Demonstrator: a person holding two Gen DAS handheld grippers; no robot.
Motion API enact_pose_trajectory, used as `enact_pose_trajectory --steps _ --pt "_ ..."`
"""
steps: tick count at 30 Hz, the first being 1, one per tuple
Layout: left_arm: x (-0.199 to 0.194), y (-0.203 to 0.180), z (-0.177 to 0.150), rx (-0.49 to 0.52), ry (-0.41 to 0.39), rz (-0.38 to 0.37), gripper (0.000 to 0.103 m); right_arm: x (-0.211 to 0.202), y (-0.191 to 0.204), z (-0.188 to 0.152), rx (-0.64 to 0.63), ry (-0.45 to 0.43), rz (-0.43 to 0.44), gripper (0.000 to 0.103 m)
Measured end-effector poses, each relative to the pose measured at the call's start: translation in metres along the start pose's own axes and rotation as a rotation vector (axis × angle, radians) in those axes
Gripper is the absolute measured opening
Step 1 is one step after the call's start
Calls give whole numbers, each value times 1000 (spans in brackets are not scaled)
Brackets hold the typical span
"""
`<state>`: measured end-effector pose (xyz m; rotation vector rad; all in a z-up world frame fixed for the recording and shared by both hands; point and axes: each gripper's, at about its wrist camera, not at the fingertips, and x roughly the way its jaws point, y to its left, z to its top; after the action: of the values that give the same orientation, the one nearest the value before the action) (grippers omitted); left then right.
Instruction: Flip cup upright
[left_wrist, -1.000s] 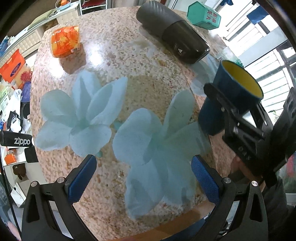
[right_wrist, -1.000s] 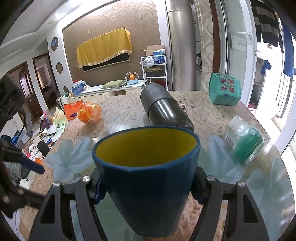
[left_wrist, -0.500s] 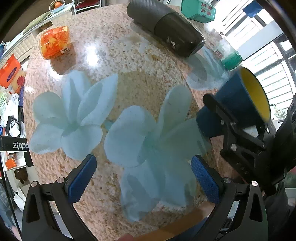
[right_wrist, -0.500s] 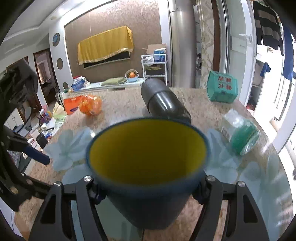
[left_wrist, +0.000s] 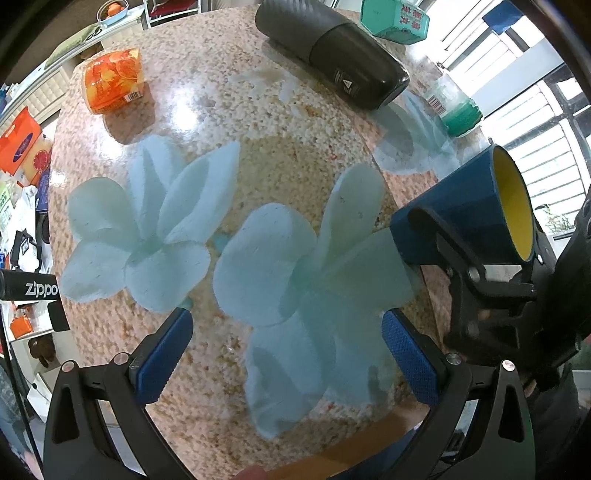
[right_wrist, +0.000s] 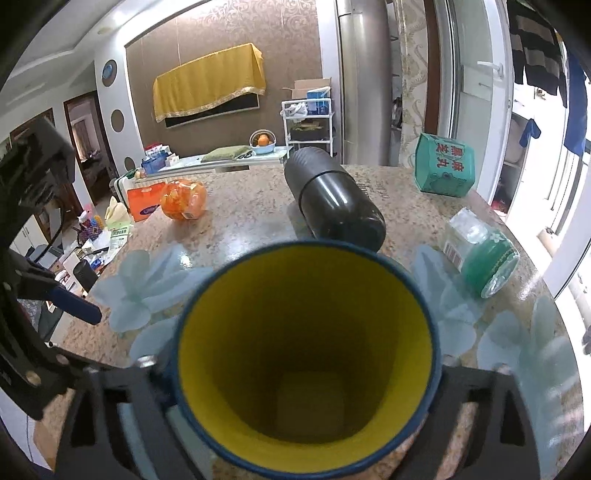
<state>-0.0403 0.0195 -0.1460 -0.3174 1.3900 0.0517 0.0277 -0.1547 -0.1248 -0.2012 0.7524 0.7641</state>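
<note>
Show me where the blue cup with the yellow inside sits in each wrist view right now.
Left wrist: the blue cup is at the right edge, clamped in the right hand-held gripper, tipped with its mouth facing right.
Right wrist: the cup fills the lower centre, mouth toward the camera.
Shared landmark: the black cylinder lying on the table beyond it.

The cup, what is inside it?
Nothing shows inside the cup: only yellow walls and a shadowed bottom, seen from the right wrist view. The right gripper holds it, mouth toward the camera.
</note>
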Motion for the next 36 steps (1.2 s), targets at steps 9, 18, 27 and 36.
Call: enact_pose_trajectory --steps 9,18,27,36 --pt "-31 3 -3 2 -41 -47 103 -36 -2 24 -14 32 -27 103" --pt "-80 -15 -6 78 -126 -60 103 -83 -12 58 57 24 -87 103" --pt "-111 -41 7 98 -191 -73 103 -99 -16 75 97 154 -152 103" --pt "-116 -55 23 30 -209 -54 103 -104 -40 78 132 290 -185 103"
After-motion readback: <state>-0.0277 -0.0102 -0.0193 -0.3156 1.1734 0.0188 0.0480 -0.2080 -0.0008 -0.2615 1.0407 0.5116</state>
